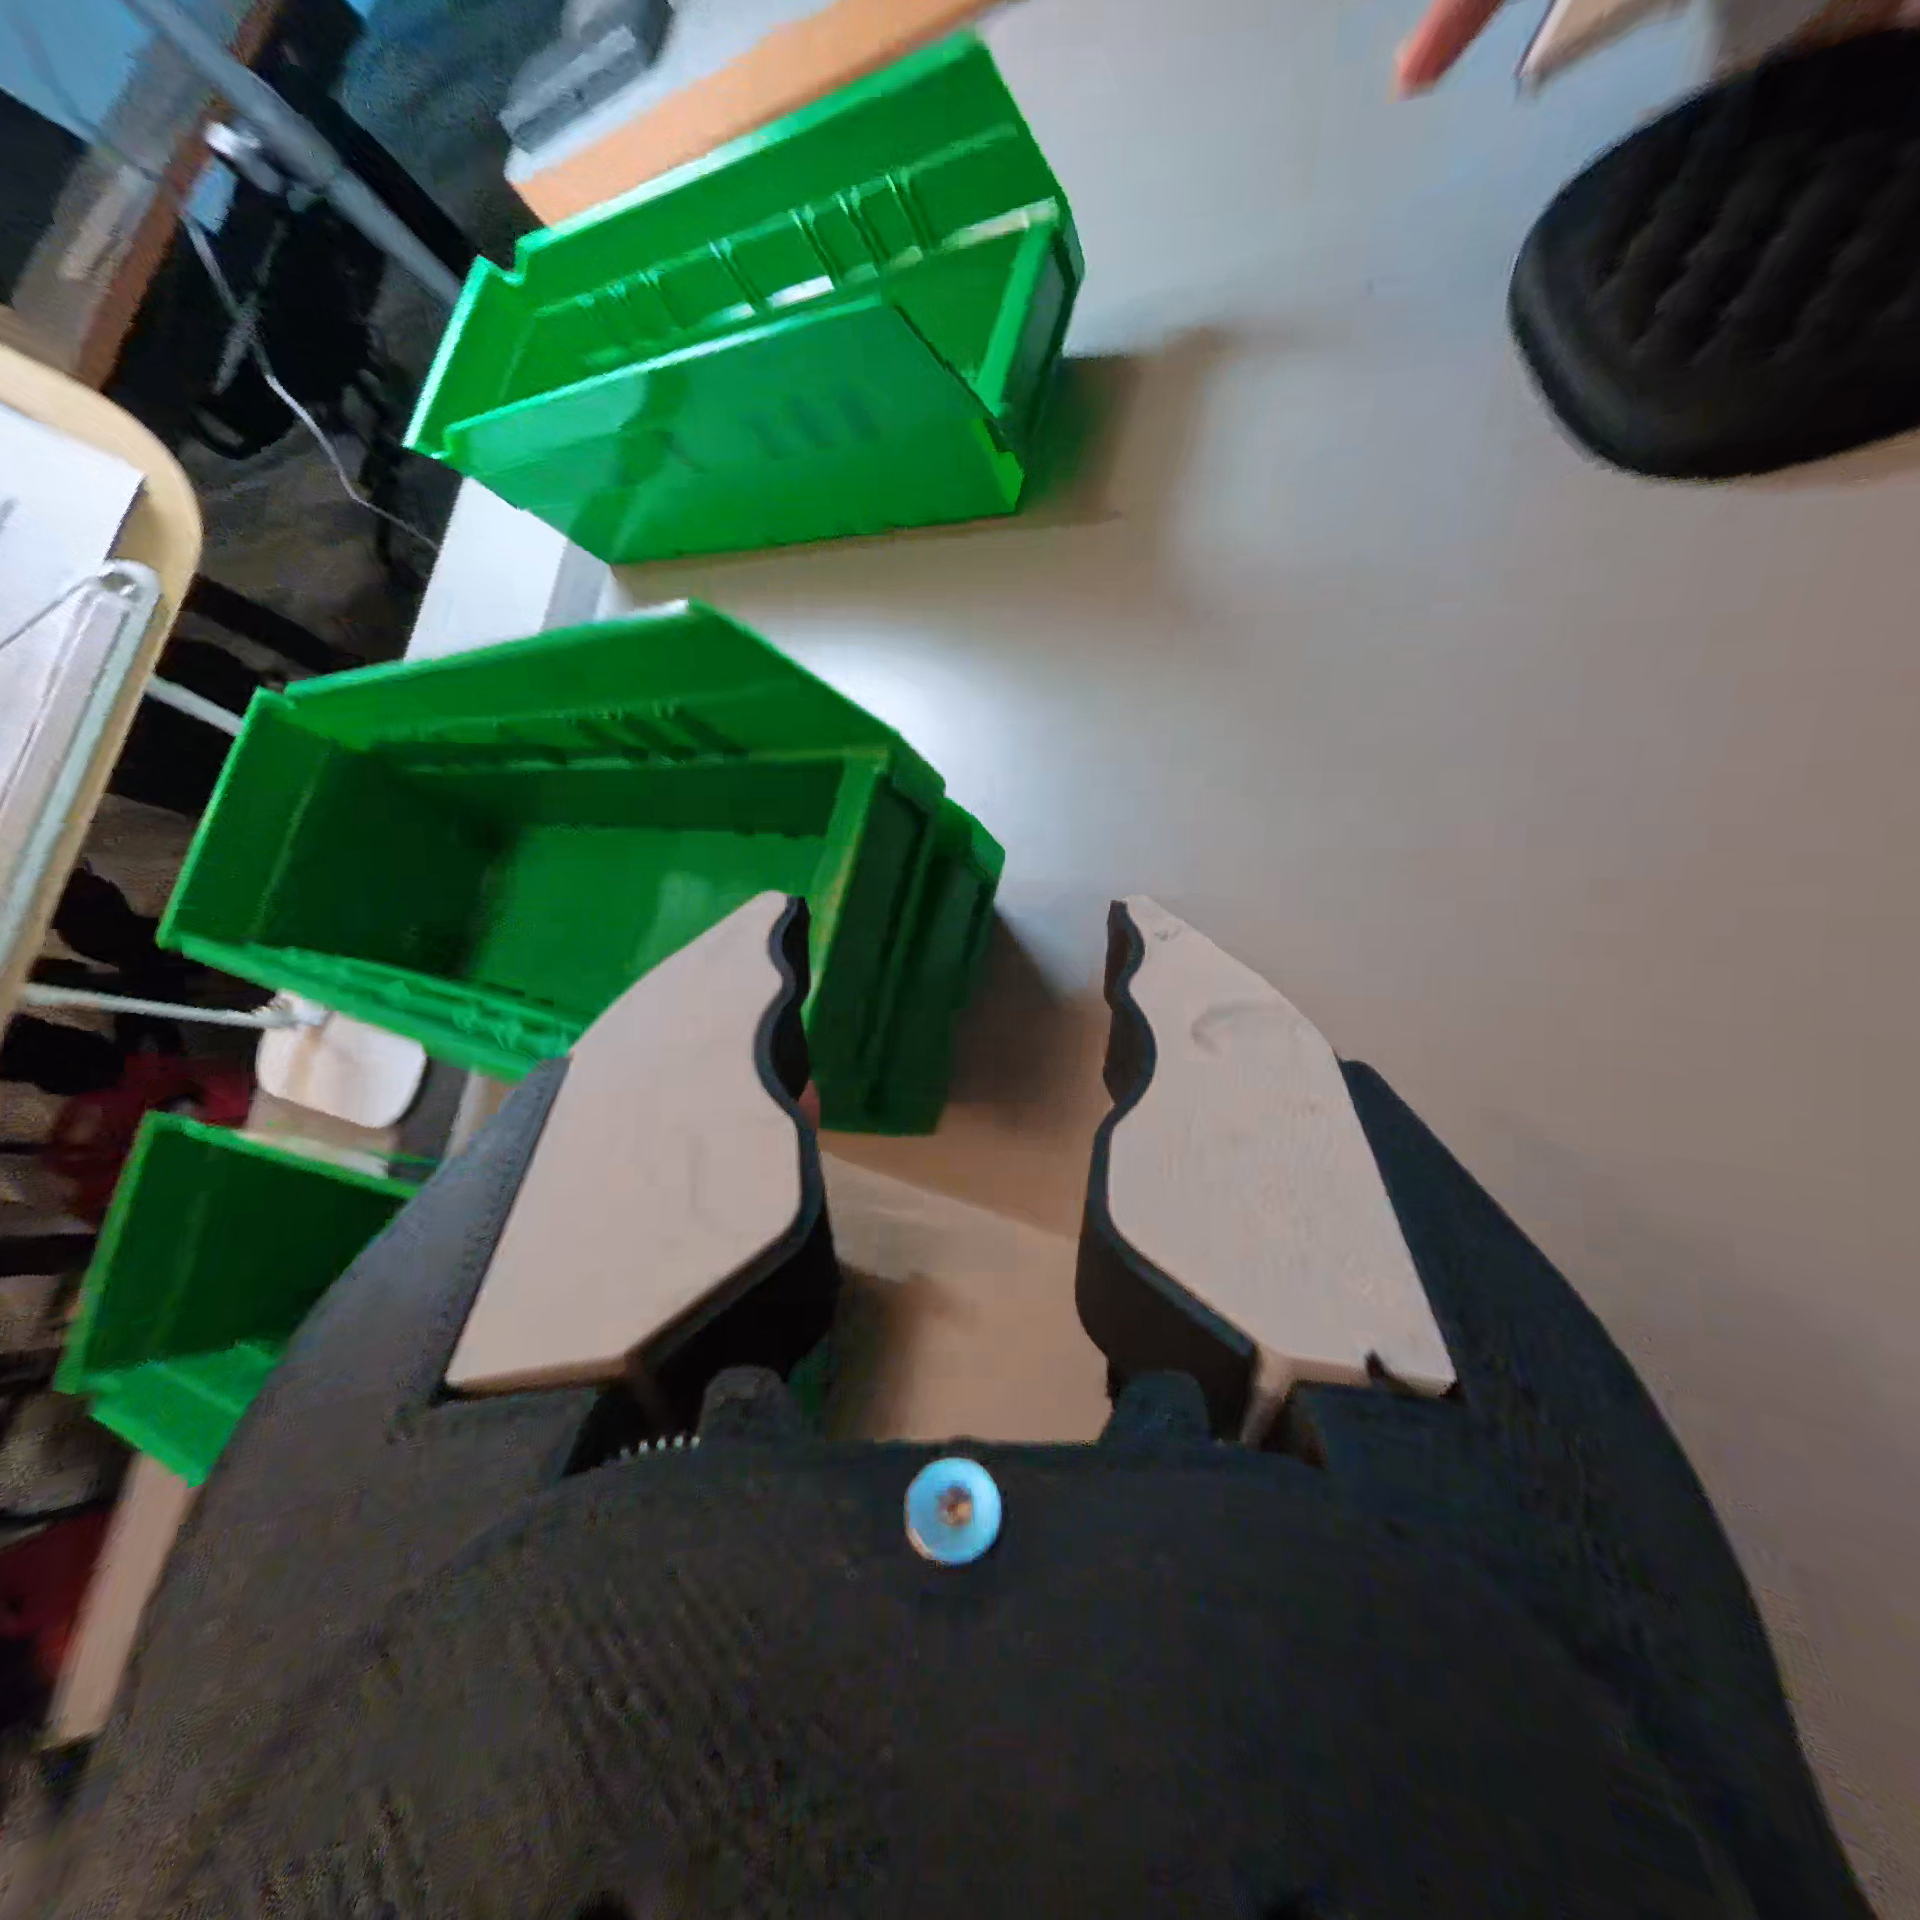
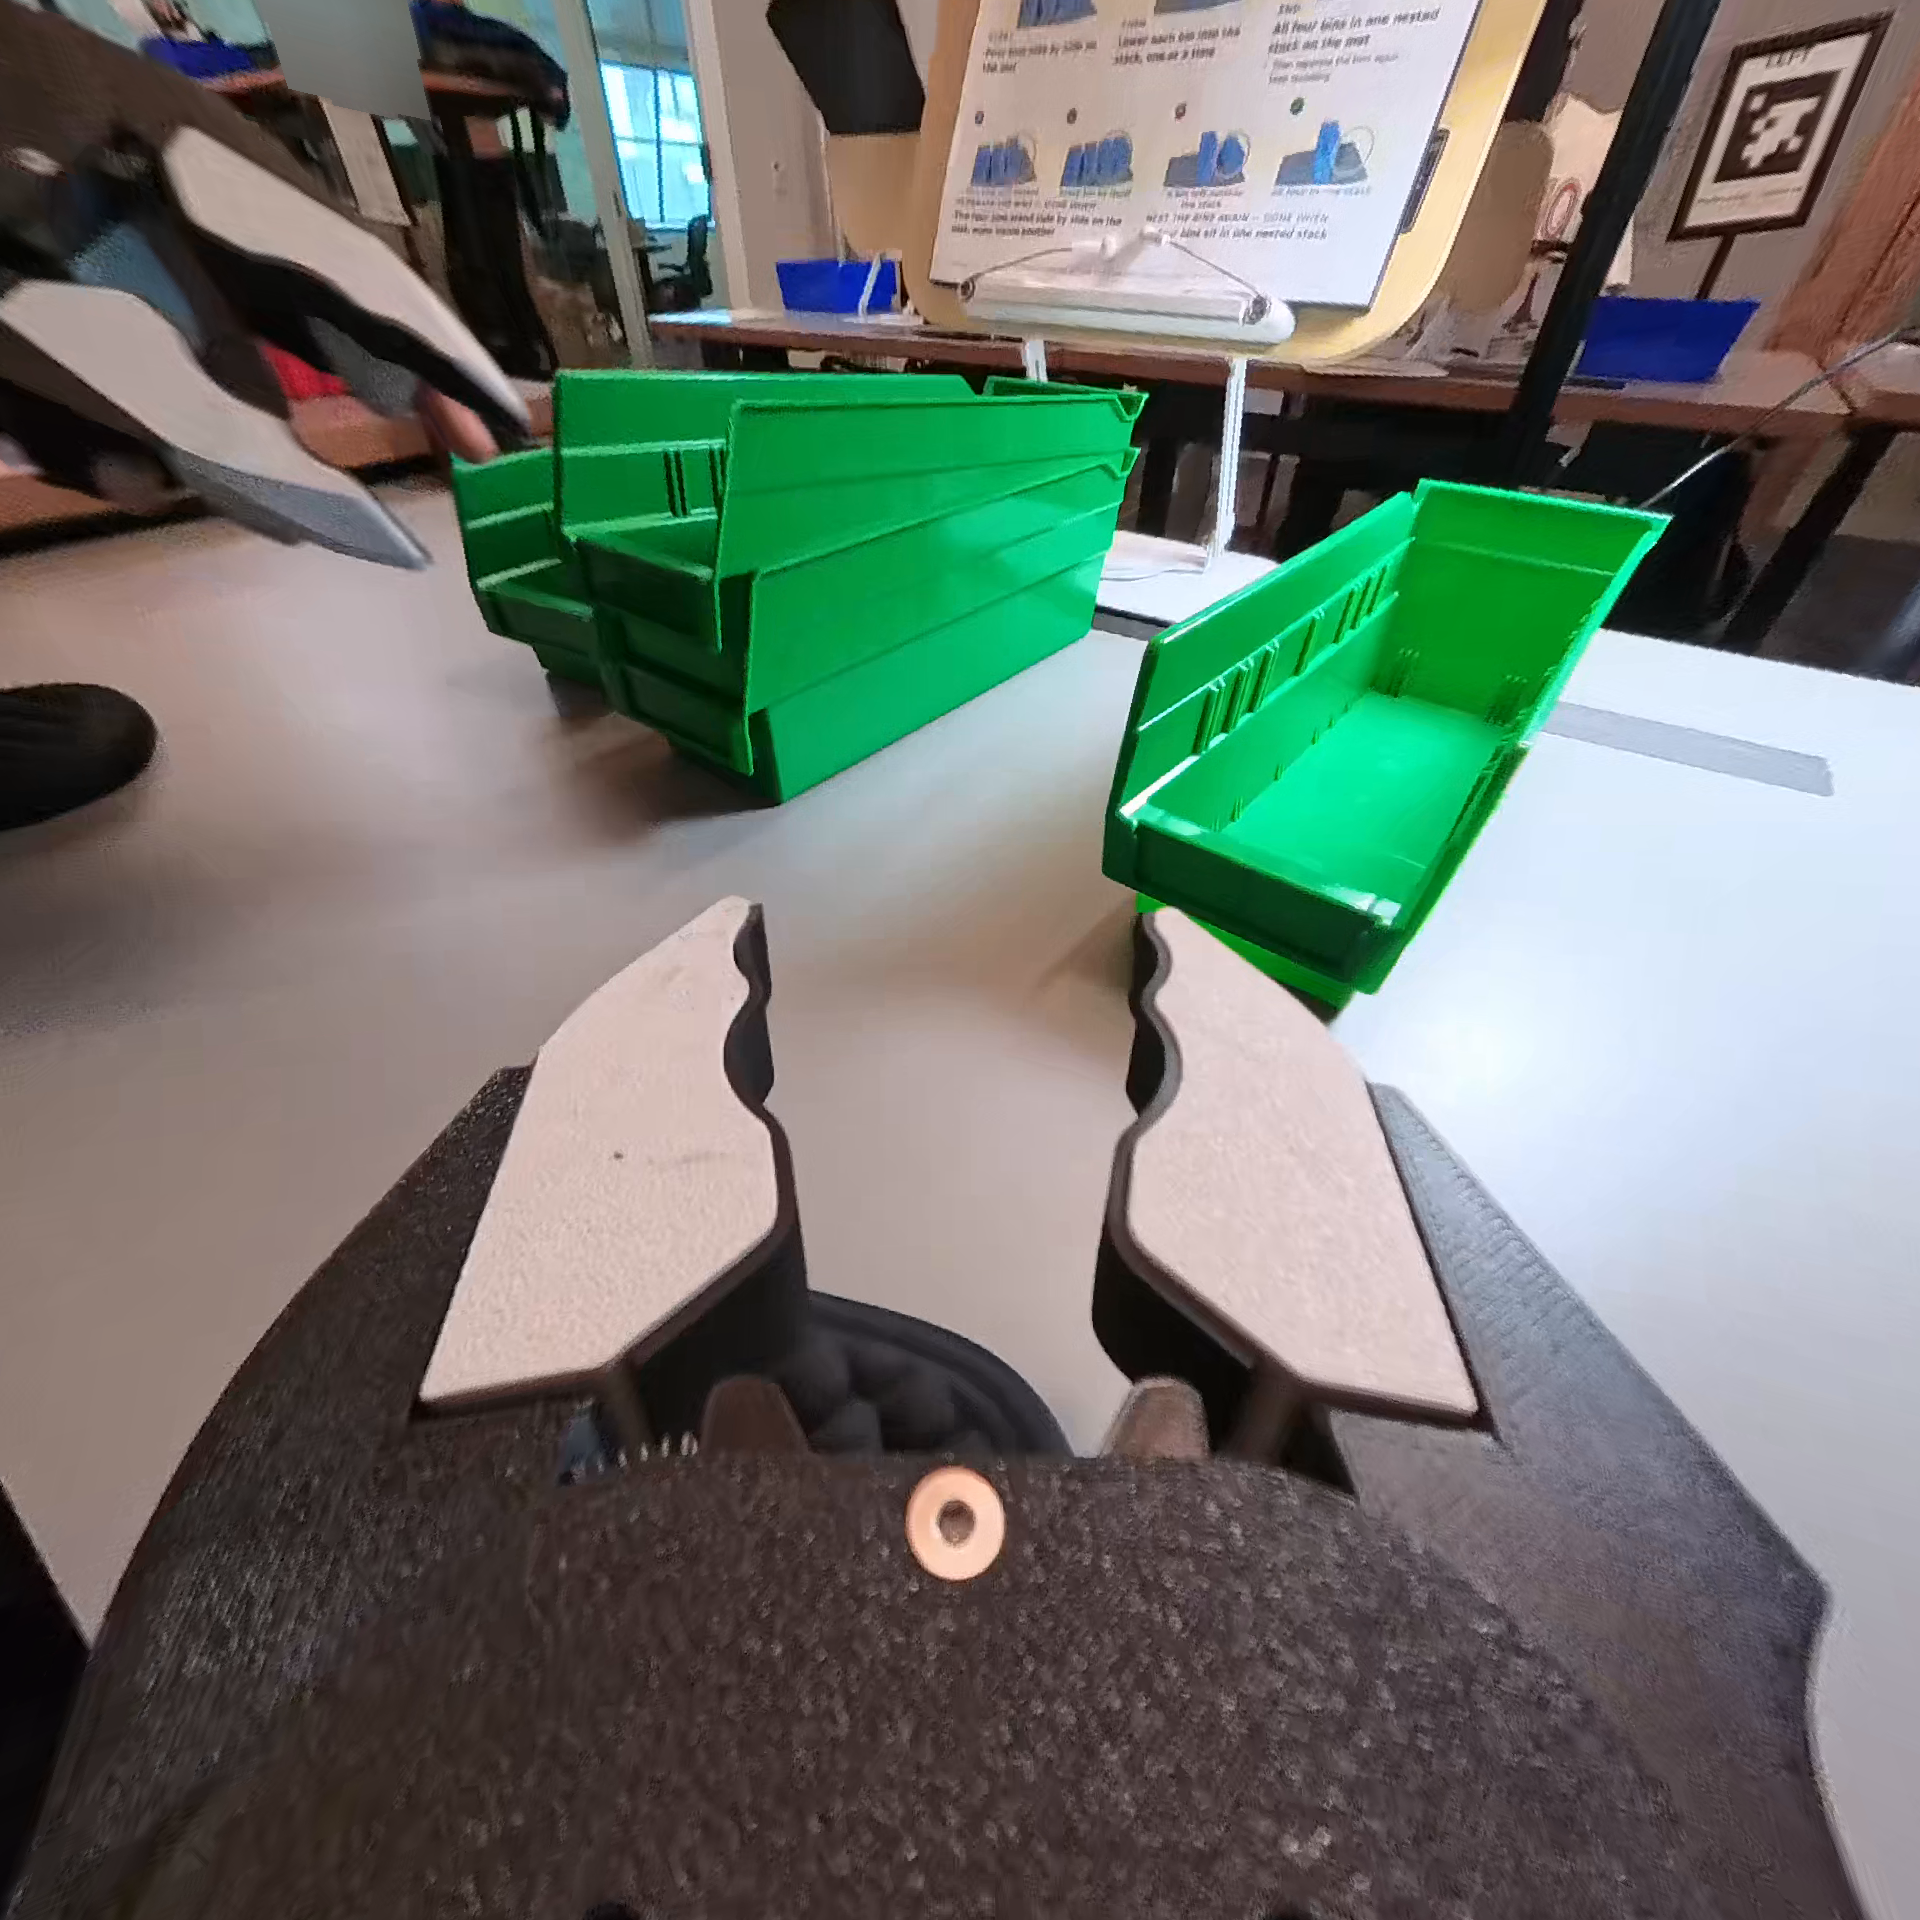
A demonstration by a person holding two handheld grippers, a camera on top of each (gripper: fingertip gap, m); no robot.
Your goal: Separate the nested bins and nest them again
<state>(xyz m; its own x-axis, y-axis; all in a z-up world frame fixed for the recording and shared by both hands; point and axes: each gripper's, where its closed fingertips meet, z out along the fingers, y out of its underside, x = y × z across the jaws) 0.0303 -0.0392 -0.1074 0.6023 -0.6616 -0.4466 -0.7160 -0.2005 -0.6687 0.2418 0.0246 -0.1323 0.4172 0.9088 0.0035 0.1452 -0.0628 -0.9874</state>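
Green nested bins point(image 2: 831, 582) on grey table point(image 2: 935, 883), lone green bin point(image 2: 1340, 748) tilted beside them; left gripper point(image 1: 954, 971) and right gripper point(image 2: 951, 982) both spread wide, holding nothing

Left claw point(image 1: 954, 914): my jaws stand apart, nothing between them, and I look steeply down.
Left claw from the other side point(image 2: 416, 488): I see it raised at upper left, tilted, jaws apart (blurred).
Right claw point(image 2: 948, 920): jaws spread wide, empty, held low and near level.
Fingers point(image 2: 623, 1153): pale flat plates with wavy black inner edges.
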